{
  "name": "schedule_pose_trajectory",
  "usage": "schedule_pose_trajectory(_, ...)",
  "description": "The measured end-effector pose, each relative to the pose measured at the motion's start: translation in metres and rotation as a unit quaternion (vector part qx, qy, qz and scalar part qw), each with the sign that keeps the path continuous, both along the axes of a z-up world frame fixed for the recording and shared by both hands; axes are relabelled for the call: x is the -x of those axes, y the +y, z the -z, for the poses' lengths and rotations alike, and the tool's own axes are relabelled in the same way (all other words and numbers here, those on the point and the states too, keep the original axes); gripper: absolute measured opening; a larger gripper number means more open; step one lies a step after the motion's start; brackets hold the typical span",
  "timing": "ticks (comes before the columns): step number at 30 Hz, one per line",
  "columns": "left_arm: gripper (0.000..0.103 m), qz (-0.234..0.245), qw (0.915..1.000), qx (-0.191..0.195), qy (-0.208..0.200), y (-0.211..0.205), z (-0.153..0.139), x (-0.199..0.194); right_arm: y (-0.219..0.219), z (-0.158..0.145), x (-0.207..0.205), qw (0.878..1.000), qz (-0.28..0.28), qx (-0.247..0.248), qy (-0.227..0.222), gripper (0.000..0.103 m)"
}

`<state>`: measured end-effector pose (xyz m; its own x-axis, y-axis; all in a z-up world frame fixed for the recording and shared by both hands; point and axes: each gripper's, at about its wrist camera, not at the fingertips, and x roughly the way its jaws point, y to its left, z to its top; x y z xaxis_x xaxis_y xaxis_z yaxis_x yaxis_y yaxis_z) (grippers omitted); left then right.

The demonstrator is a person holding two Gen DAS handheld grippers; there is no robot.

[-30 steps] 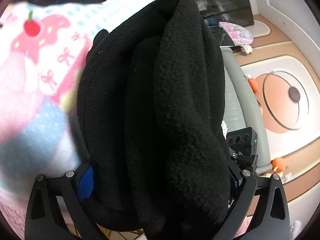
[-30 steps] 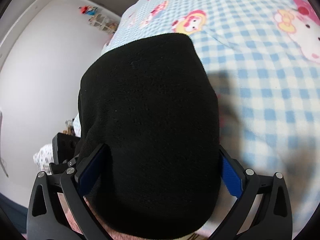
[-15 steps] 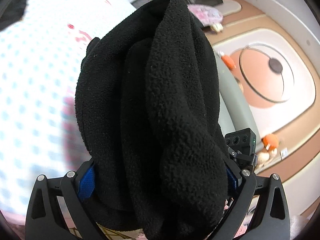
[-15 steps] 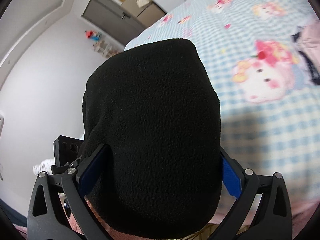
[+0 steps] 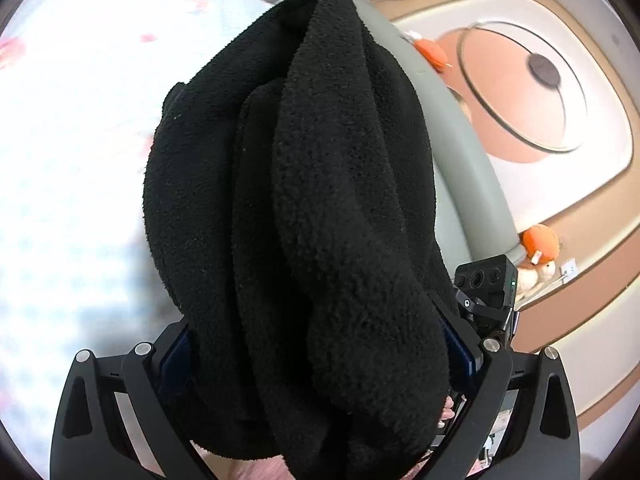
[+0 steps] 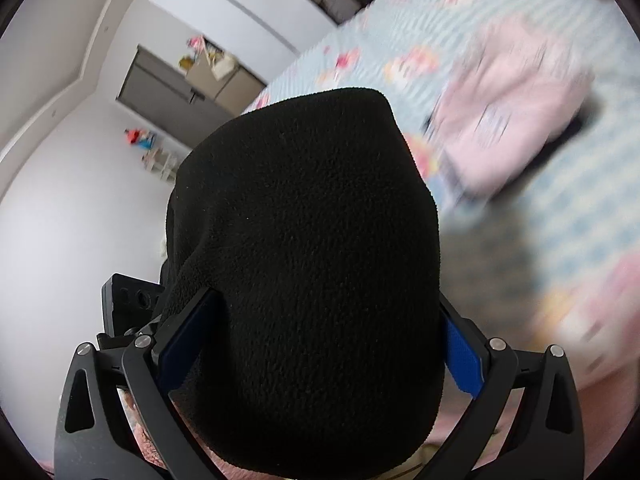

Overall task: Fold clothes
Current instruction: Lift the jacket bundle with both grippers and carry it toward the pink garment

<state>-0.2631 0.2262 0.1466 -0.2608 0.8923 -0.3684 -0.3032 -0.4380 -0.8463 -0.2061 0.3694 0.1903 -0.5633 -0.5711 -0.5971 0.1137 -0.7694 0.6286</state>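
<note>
You are clamping a thick black fleece garment, bunching in deep folds, in both left gripper and right gripper.

1. The black fleece garment is showing a matt, nubbly pile (thick cloth).
2. The black matt plastic left gripper is carrying blue pads and shiny metal screws.
3. The blue-checked cotton bedsheet is looking soft and matt.
4. The grey padded headboard is looking smooth.

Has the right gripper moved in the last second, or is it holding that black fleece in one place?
Yes. The right gripper swung toward the pink clothing on the checked bedsheet, carrying the black fleece.
</note>
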Motion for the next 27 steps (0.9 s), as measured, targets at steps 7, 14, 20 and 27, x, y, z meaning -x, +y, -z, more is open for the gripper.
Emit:
schedule_pose_trajectory(7, 0.094, -0.005, 0.9993, -0.032, 0.017, 0.141, -0.028, 0.094, 0.142, -0.104, 0.084, 0.987, 0.08, -0.12, 0.065, 0.103)
schedule_pose_trajectory(14, 0.103, 0.001, 0.9926, -0.028, -0.118, 0.215, 0.085, 0.144, 0.245, -0.012, 0.141, 0.981, 0.124, -0.15, -0.018, 0.103)
schedule_pose_trajectory(20, 0.103, 0.034, 0.995, -0.011, -0.094, 0.25, 0.06, 0.14, 0.239, -0.048, 0.115, 0.972, 0.17, -0.161, 0.019, 0.093)
schedule_pose_trajectory(27, 0.103, 0.032, 0.9937, -0.005, -0.107, 0.25, 0.05, 0.141, 0.206, -0.05, 0.087, 0.962, 0.105, -0.247, 0.047, 0.094)
